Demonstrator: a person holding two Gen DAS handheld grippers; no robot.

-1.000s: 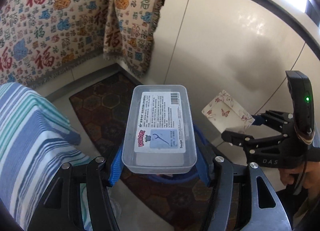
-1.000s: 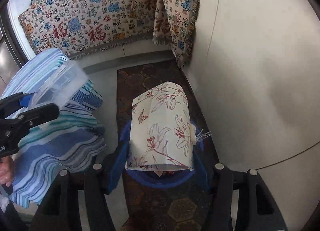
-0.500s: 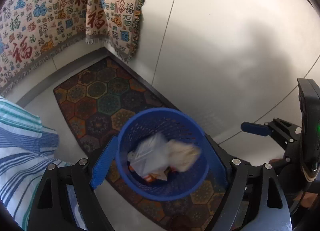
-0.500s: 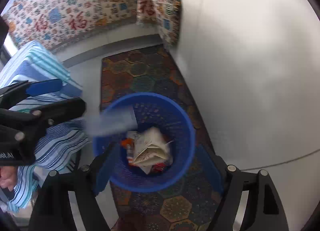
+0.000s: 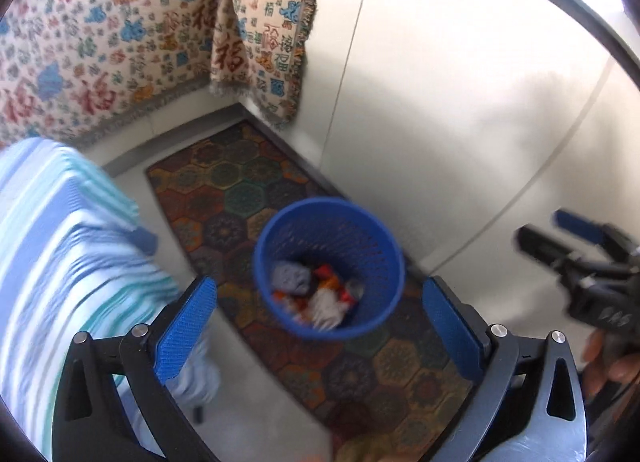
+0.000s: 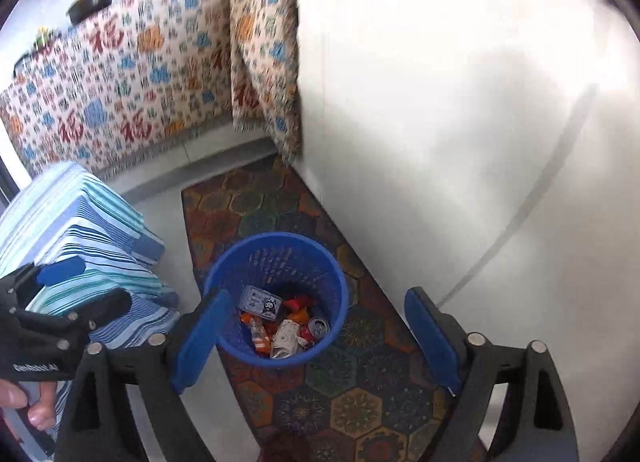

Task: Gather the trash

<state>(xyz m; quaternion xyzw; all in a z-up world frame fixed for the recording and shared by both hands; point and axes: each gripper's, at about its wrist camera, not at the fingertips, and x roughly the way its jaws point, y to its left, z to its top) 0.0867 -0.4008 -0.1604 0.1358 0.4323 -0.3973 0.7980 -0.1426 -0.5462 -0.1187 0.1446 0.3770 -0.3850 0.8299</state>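
A blue mesh waste basket [image 5: 384,262] [image 6: 332,274] stands on a patterned rug. Inside it lie the clear plastic box [image 6: 260,302], the floral paper bag [image 6: 286,338], a can and other scraps. My left gripper [image 5: 320,326] hangs above the basket, its jaws opening wide with nothing between them. My right gripper [image 6: 316,338] is also above the basket, its jaws opening and empty. The right gripper shows at the right edge of the left wrist view [image 5: 560,238], the left gripper at the left edge of the right wrist view [image 6: 80,286].
A hexagon-patterned rug [image 6: 360,406] runs along a white wall [image 6: 460,142]. A striped cloth-covered seat [image 6: 80,230] stands to the left. A patterned blanket [image 6: 120,82] hangs behind. A hand [image 6: 36,406] holds the left gripper's handle.
Both grippers let go: the clear box and the floral bag dropped into the blue basket. Both pairs of jaws spread wide, and the right gripper drew back and up.
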